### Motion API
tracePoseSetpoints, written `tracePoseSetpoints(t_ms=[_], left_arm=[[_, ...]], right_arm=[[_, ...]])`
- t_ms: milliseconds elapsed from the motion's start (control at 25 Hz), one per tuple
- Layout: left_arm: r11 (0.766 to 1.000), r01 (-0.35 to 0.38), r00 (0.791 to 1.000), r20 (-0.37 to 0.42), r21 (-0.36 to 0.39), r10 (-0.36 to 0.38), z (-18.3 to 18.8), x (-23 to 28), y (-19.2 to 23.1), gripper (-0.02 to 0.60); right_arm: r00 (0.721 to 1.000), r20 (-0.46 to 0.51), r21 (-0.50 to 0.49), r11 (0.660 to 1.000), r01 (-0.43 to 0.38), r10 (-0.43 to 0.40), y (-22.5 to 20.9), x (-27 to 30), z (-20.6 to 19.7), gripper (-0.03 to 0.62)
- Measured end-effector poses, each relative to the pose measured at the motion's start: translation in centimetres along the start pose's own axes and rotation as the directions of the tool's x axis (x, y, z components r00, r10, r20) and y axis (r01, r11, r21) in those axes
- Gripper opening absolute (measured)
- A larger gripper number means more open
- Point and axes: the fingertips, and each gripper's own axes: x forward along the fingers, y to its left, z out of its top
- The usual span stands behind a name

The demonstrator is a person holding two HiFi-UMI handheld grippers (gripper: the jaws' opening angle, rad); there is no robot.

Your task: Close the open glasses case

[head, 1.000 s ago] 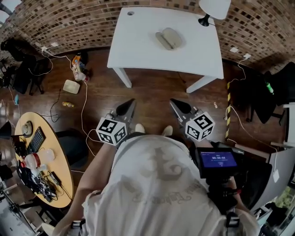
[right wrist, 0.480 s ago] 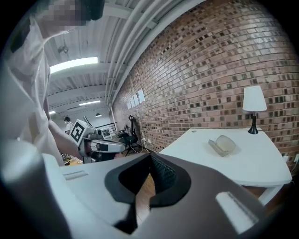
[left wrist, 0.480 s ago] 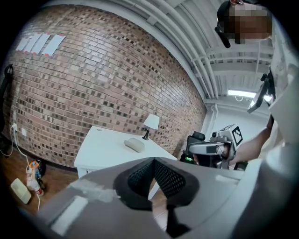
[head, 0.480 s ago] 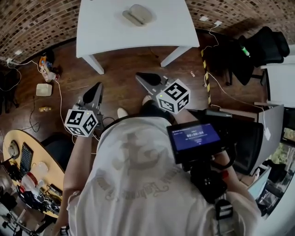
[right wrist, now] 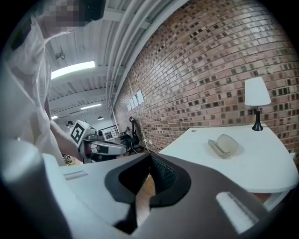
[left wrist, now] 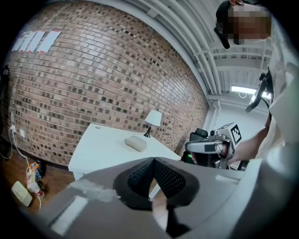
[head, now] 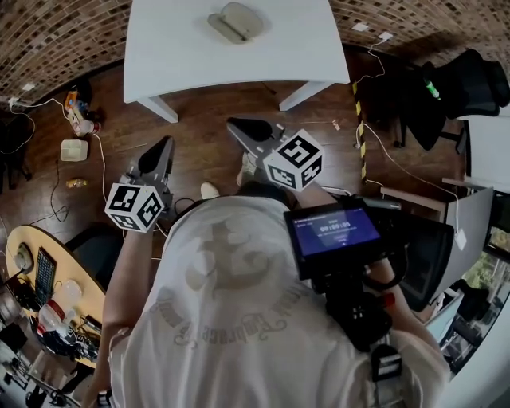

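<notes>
Both tongs edged toward the desk [head: 167, 60] over the last second, left tongs [head: 163, 145] and right tongs [head: 237, 125] pressed together and empty, open glasses case [head: 235, 21] on it at 12 o'clock, well apart, long axis roughly 10-to-4, right tongs nearer.

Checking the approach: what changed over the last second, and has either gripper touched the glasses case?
The person edged closer: table and glasses case look larger and sit further up-left in the head view. The left gripper and right gripper stay shut, empty, short of the table. Case stays open, untouched.
</notes>
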Motion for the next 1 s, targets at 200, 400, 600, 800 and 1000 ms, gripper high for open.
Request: tracePoseSetpoints(t_ms=[200,400,600,800,1000], left_arm=[[1.000,-0.029,1.000,0.006,-0.012,0.029,0.9,3.0,0.1,0.005],[0.999,-0.042,0.999,-0.005,-0.013,0.042,3.1,8.9,-1.1,0.004],[0.999,-0.037,0.999,-0.015,-0.015,0.037,5.1,14.6,-3.5,0.005],[1.000,-0.030,0.999,-0.035,0.009,0.030,6.3,17.6,-4.8,0.004],[0.999,-0.046,0.997,-0.066,0.015,0.047,7.0,18.5,-3.6,0.005]], right_arm=[[0.999,-0.011,-0.007,0.999,-0.041,0.040,-3.0,0.3,0.3,0.006],[0.998,0.006,-0.006,0.998,-0.069,0.069,-8.4,-0.3,2.0,0.006],[0.997,0.035,0.027,0.997,-0.070,0.069,-13.5,-2.4,2.6,0.006],[0.997,0.054,0.053,0.997,-0.051,0.049,-16.8,-3.5,2.7,0.006],[0.997,0.070,0.067,0.997,-0.038,0.033,-18.8,-3.0,3.7,0.006]])
